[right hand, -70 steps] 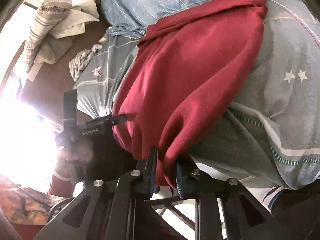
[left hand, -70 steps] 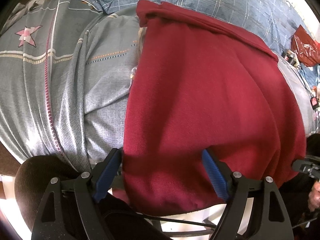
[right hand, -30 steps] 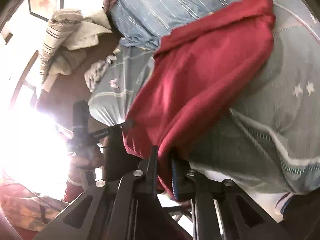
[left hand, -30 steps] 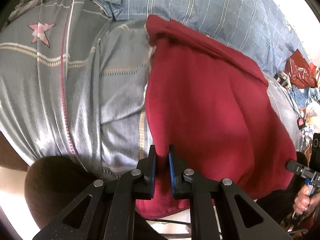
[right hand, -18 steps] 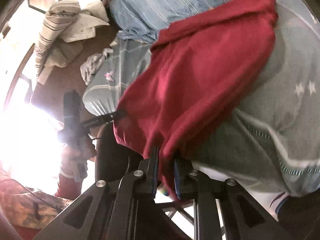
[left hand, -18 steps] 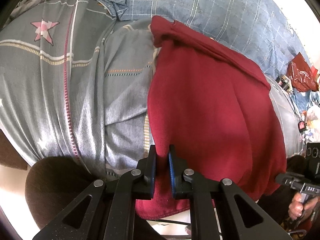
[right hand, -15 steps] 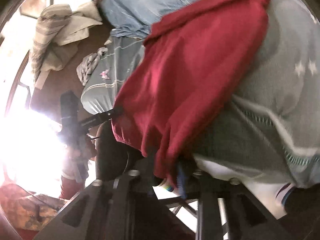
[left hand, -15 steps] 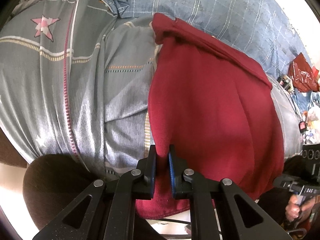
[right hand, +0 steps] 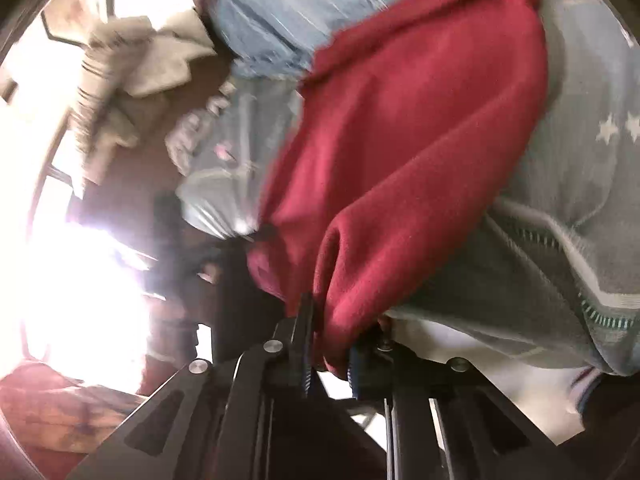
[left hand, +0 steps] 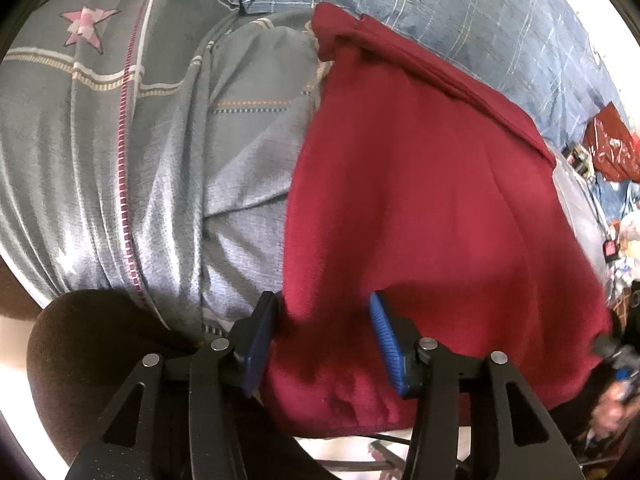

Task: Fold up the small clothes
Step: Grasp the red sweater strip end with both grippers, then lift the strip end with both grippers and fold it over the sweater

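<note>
A dark red fleece garment [left hand: 432,208] lies spread on a grey star-patterned bedcover [left hand: 120,152], its near hem hanging over the bed edge. My left gripper [left hand: 324,328] is open, its blue pads on either side of the hem's left corner without pinching it. In the right wrist view the garment [right hand: 420,152] runs up and away, and my right gripper [right hand: 332,352] has its jaws a little apart with the hem's right corner bunched between them. That view is blurred.
A blue checked quilt [left hand: 420,4] lies behind the garment. A red bag [left hand: 612,152] and clutter sit at the far right. A brown rounded seat [left hand: 92,344] is below the bed edge. Striped cloths [right hand: 120,76] lie on a brown floor, and strong window glare fills the left.
My left gripper has opened and let go of the hem's left corner. My right gripper's jaws have parted slightly while that view swung and blurred.
</note>
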`<state>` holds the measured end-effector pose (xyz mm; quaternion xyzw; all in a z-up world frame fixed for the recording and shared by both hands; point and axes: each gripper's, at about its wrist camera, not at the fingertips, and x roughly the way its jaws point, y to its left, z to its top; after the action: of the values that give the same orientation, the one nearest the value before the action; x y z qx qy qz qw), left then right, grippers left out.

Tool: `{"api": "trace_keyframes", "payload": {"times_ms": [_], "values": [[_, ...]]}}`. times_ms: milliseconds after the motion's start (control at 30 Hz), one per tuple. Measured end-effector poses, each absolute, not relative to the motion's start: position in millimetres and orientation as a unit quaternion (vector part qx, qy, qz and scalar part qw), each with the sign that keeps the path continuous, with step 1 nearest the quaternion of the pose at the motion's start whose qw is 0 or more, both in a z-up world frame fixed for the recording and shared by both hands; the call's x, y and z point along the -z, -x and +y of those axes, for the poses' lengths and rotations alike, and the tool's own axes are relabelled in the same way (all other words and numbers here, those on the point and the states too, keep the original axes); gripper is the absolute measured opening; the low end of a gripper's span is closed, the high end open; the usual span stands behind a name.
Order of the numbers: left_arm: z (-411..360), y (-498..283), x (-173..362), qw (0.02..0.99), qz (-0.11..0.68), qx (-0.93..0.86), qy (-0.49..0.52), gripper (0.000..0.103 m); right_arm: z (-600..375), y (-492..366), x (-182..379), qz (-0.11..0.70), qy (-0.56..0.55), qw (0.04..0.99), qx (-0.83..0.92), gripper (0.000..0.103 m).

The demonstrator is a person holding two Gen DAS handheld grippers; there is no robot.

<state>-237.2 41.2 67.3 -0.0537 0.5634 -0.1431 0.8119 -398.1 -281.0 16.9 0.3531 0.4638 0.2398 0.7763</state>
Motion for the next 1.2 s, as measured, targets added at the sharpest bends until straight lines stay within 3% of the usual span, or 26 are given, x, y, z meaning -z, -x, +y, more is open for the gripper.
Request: {"api": "trace_keyframes", "payload": {"times_ms": [100,133,167,333,433,467,500,567,667,733,833,900,967,1000,1033,1200], "values": [[34.8,238.0,-66.2,0.811,0.564,0.151,0.035,0.042,-291.3,404.1,-29.8,0.432,-0.377,0.781,-0.248,0.009],[33.6,238.2,-65.8,0.810,0.564,0.156,0.033,0.021,-292.5,405.3,-32.2,0.427,-0.378,0.784,-0.246,0.009],[33.3,238.2,-65.2,0.807,0.568,0.161,0.036,0.010,-293.1,406.8,-33.8,0.423,-0.378,0.787,-0.242,0.008],[34.5,234.3,-65.3,0.802,0.571,0.169,0.046,0.009,-288.3,405.3,-29.5,0.427,-0.369,0.792,-0.234,0.008],[38.4,235.1,-64.3,0.803,0.569,0.168,0.051,0.010,-286.3,402.1,-20.7,0.461,-0.342,0.795,-0.197,0.016],[38.0,236.1,-64.2,0.804,0.569,0.168,0.050,0.010,-288.3,402.5,-15.0,0.470,-0.346,0.789,-0.191,0.024],[38.6,236.1,-63.9,0.804,0.569,0.168,0.050,0.010,-291.6,403.8,-7.9,0.482,-0.354,0.780,-0.185,0.040],[40.6,240.3,-63.9,0.802,0.571,0.166,0.051,0.010,-293.0,404.5,0.9,0.504,-0.350,0.770,-0.175,0.055],[38.8,240.8,-64.0,0.800,0.574,0.164,0.052,0.013,-289.4,402.5,10.0,0.518,-0.346,0.764,-0.169,0.055],[36.2,241.2,-63.6,0.799,0.575,0.168,0.053,0.024,-281.4,399.8,13.0,0.530,-0.335,0.760,-0.172,0.055],[33.6,243.9,-62.9,0.798,0.574,0.174,0.056,0.041,-270.1,396.6,17.9,0.536,-0.329,0.755,-0.183,0.042],[31.6,245.7,-61.9,0.798,0.574,0.174,0.050,0.042,-266.1,399.0,19.7,0.543,-0.313,0.757,-0.187,0.021],[29.2,247.0,-60.7,0.799,0.574,0.173,0.037,0.034,-267.5,401.1,13.4,0.531,-0.312,0.764,-0.194,0.016],[28.3,247.2,-60.2,0.798,0.576,0.173,0.034,0.013,-269.9,402.8,9.5,0.522,-0.317,0.767,-0.199,0.012],[28.7,246.1,-59.2,0.792,0.582,0.180,0.045,0.009,-271.8,404.1,6.7,0.515,-0.322,0.768,-0.202,0.011],[34.8,240.1,-73.7,0.788,0.575,0.201,0.089,0.008,-286.8,412.8,-19.9,0.458,-0.367,0.776,-0.231,0.008]]}}
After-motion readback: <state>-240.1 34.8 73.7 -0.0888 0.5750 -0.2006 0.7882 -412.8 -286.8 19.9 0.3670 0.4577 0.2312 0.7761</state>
